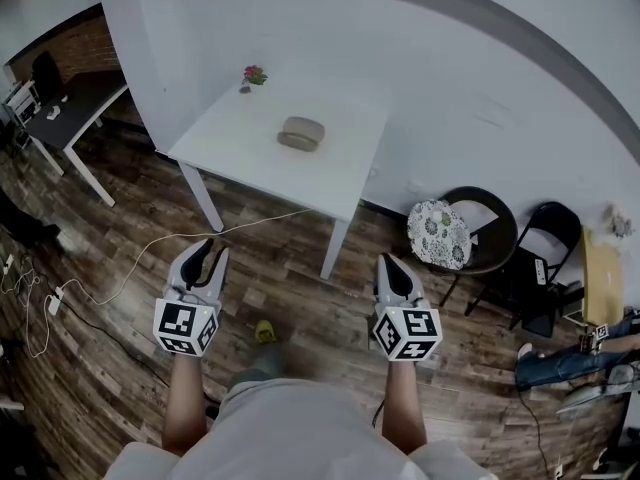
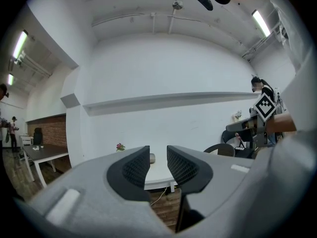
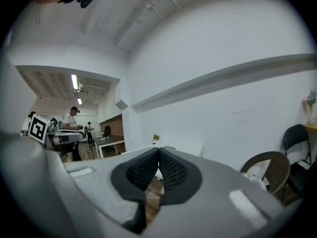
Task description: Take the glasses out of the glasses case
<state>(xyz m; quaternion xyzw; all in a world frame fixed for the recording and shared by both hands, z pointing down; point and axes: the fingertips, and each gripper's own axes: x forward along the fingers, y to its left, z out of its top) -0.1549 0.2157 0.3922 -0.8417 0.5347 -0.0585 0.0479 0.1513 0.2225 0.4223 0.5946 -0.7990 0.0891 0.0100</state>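
A closed grey-beige glasses case point(image 1: 301, 133) lies near the middle of a white table point(image 1: 240, 148), well ahead of both grippers. I hold both grippers low over the wooden floor, short of the table's near edge. My left gripper point(image 1: 207, 253) is open with a narrow gap and holds nothing. In the left gripper view the case point(image 2: 151, 157) shows small between the left gripper's point(image 2: 158, 155) jaws. My right gripper point(image 1: 390, 264) is shut and empty. In the right gripper view the right gripper's point(image 3: 159, 153) pads meet at the tips and hide the case.
A small potted flower point(image 1: 253, 75) stands at the table's far left corner. A round chair with a patterned cushion point(image 1: 440, 233) and a black folding chair point(image 1: 545, 253) stand to the right. A white cable point(image 1: 150, 248) runs across the floor. A dark desk point(image 1: 70, 108) is at the left.
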